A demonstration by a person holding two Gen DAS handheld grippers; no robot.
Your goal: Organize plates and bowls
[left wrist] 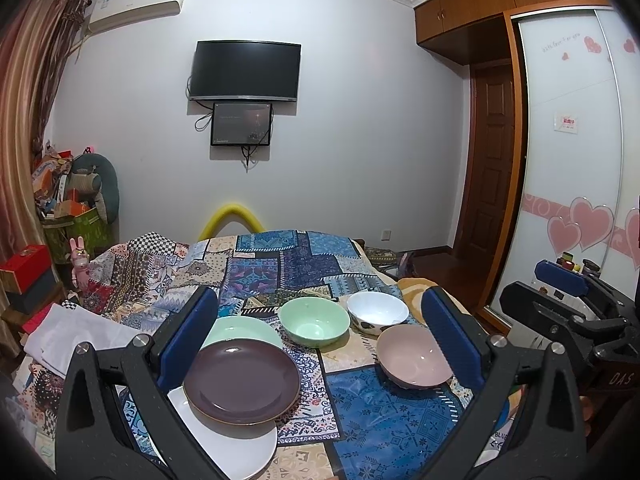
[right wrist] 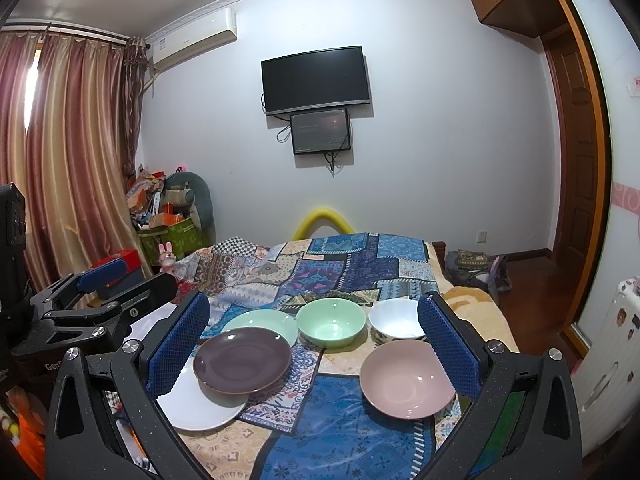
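On the patchwork bedspread (left wrist: 304, 264) (right wrist: 352, 264) a purple plate (left wrist: 241, 380) (right wrist: 242, 360) overlaps a white plate (left wrist: 236, 448) (right wrist: 200, 408) in front and a green plate (left wrist: 244, 328) (right wrist: 262, 322) behind. To their right stand a green bowl (left wrist: 314, 326) (right wrist: 331, 326), a white bowl (left wrist: 378, 312) (right wrist: 394, 324) and a pink bowl (left wrist: 414, 356) (right wrist: 406, 378). My left gripper (left wrist: 320, 332) (right wrist: 96, 280) hovers open above the dishes, holding nothing. My right gripper (right wrist: 314, 332) (left wrist: 560, 276) is open too, its right finger beside the pink bowl's rim.
The bed's right edge drops to a wood floor with bags (right wrist: 476, 268). A folded white cloth (left wrist: 76, 336) lies left of the plates. Boxes (left wrist: 28, 276) and a cluttered green bin (left wrist: 76, 228) stand at the left by the curtain. A wardrobe (left wrist: 576, 160) is on the right.
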